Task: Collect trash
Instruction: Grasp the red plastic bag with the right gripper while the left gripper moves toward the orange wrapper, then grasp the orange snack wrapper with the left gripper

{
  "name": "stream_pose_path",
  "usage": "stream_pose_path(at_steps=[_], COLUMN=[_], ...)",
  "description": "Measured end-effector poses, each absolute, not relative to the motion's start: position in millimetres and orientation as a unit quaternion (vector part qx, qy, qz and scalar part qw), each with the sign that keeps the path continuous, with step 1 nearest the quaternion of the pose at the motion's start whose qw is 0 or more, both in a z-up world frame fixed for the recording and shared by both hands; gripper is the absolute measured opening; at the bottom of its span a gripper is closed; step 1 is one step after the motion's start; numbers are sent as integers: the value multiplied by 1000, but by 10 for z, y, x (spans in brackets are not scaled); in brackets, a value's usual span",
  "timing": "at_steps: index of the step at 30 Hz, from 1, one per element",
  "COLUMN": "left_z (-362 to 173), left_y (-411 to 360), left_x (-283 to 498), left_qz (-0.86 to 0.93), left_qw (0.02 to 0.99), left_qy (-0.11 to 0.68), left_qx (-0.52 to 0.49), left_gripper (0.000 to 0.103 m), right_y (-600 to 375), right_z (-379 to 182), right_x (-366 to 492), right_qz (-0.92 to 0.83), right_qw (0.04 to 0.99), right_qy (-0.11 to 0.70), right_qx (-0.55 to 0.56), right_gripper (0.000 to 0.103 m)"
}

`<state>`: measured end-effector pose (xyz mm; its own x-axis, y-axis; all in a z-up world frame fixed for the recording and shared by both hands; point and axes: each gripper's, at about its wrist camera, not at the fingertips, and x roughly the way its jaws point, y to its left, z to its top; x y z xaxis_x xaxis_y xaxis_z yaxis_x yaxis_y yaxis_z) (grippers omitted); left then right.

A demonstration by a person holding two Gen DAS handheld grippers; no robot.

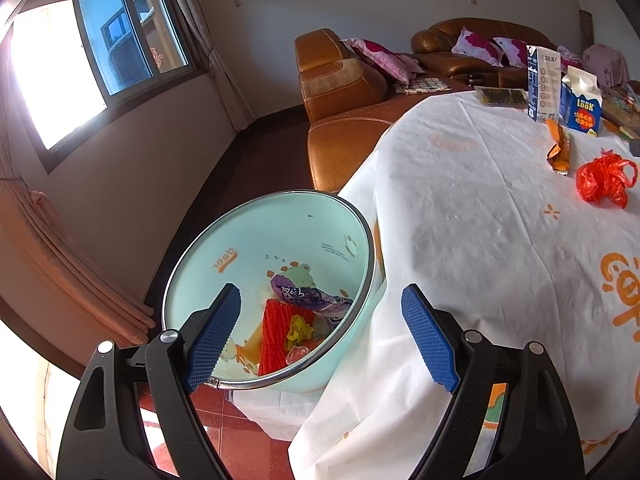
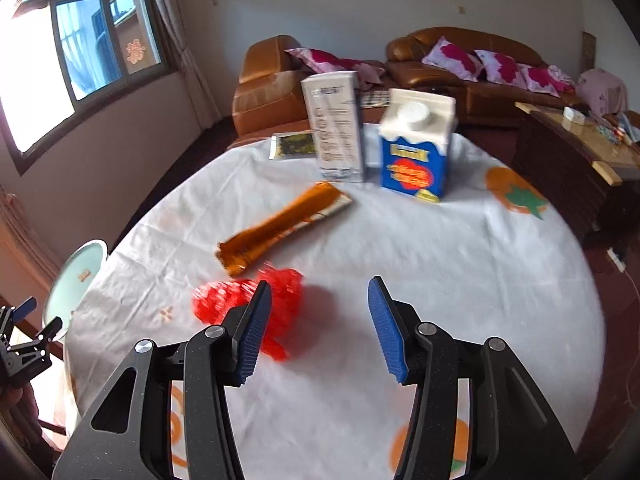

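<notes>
Red bag [image 2: 244, 300] just left of open right hand-held gripper [image 2: 320, 328].

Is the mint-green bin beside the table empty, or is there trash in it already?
Partly filled. The bin holds a purple wrapper, red netting and smaller scraps at the bottom; its upper walls are bare.
</notes>
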<state>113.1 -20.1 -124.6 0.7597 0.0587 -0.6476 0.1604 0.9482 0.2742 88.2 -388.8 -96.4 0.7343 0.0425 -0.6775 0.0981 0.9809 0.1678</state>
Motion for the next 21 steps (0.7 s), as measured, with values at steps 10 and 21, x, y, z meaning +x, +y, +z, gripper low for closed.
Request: stream_pose_path(at_steps=[10,21], left_z=[-1225,-985], left_y=[-240,-1086], left_x=[1134,1236], left_qz=[-42,-124], left_qw=[923,922], left_qy=[354,327], left_qx=[144,167], left_gripper=[82,82], right_y=[-3598,-4138], right_z=[-1241,-920], right_x=[1075,581], right_qz=[33,-52], right_qw=[911,937], right_qy=[404,329], right_qx=[79,104], right_gripper=[7,5])
